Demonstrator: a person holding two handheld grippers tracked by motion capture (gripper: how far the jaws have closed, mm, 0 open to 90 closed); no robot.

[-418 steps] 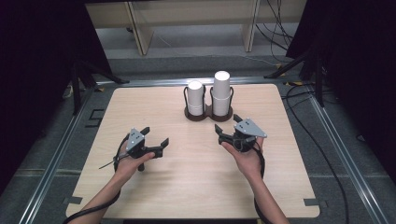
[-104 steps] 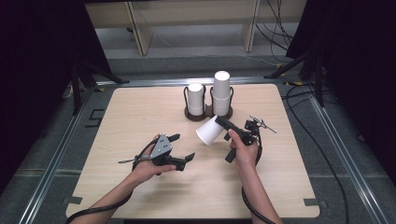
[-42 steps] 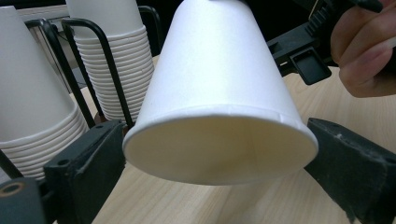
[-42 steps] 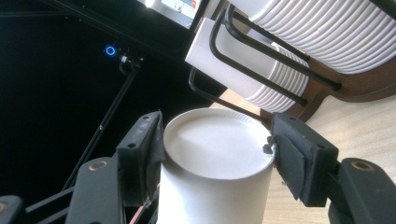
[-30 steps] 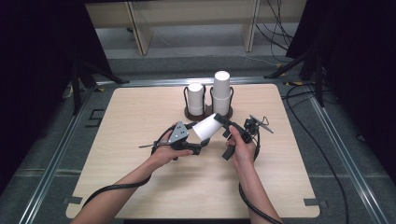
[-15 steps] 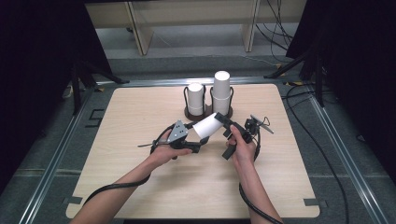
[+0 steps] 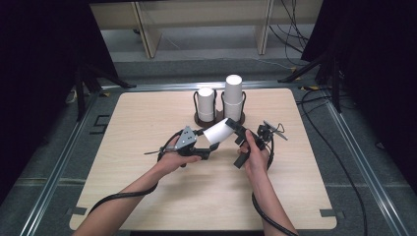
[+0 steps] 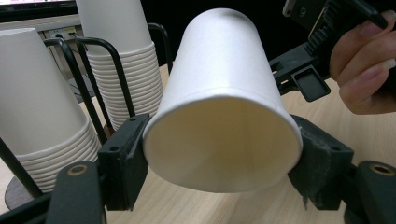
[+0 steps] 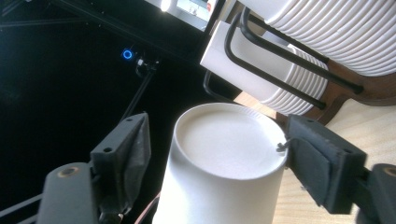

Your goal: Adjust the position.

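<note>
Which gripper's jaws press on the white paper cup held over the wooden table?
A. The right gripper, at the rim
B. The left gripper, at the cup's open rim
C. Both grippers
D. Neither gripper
B: the left gripper has both pads against the rim of the white paper cup, while the right gripper stands open around its base, a gap showing at one pad.

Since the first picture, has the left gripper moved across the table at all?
Yes. The left gripper has shifted right and toward the cup rack, and its pads now press the rim end of the paper cup near the table's middle.
</note>
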